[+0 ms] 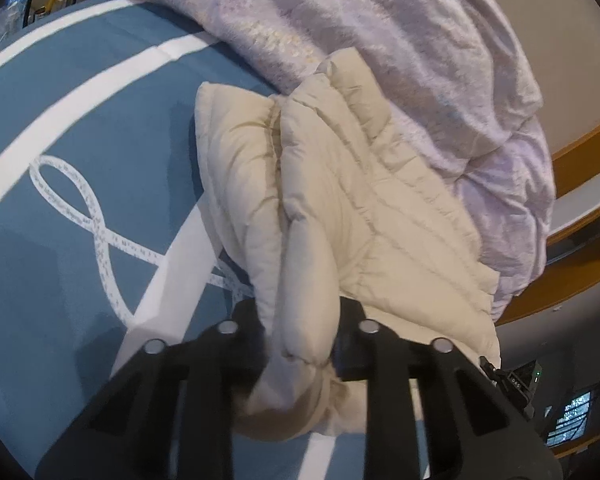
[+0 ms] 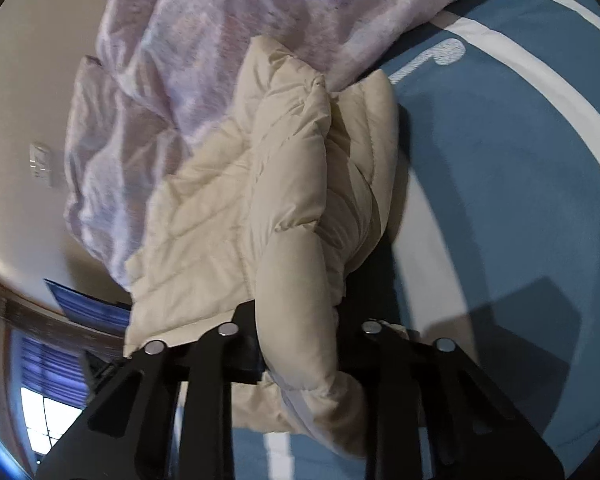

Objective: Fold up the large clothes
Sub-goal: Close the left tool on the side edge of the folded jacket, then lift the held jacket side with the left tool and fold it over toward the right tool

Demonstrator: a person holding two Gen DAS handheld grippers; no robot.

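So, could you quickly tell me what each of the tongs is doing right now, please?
Left tongs: closed on a puffy fold of the cream jacket.
Right tongs: closed on another fold of that jacket.

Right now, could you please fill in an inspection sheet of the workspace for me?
Surface: blue bedspread with white stripes and a looping white pattern, lying flat.
Job's things: cream quilted puffer jacket, bunched on the bedspread, its far end against the quilt.
Clutter: crumpled lilac quilt heaped behind the jacket.
Grippers: left gripper has its jaws pinched on a padded fold of the jacket; right gripper is likewise pinched on a padded fold.
Cables: nothing seen.
Surroundings: beige wall with a wall switch plate; wooden trim; window; small items on the far left of the left view, too blurred to name.
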